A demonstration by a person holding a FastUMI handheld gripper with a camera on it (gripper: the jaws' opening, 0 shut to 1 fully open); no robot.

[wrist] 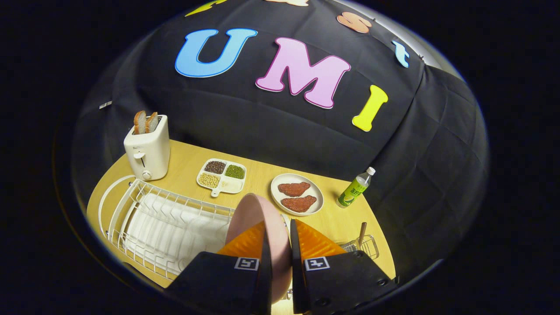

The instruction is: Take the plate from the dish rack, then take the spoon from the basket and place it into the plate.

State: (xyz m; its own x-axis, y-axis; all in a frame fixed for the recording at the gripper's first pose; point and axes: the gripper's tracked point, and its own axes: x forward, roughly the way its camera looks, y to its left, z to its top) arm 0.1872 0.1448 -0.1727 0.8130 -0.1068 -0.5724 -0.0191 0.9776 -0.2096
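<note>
At the bottom centre of the frame, my claw [280, 245] is gripping the pink plate [258, 218] by its rim, above the dish rack [148, 218]; I am aiming to keep it steady.

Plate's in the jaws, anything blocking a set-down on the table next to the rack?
Nothing visible does. The gripper is shut on the pink plate, held on edge above the dish rack. Bare wood lies just ahead, short of the plate of meat patties; the basket sits off to the right.
</note>
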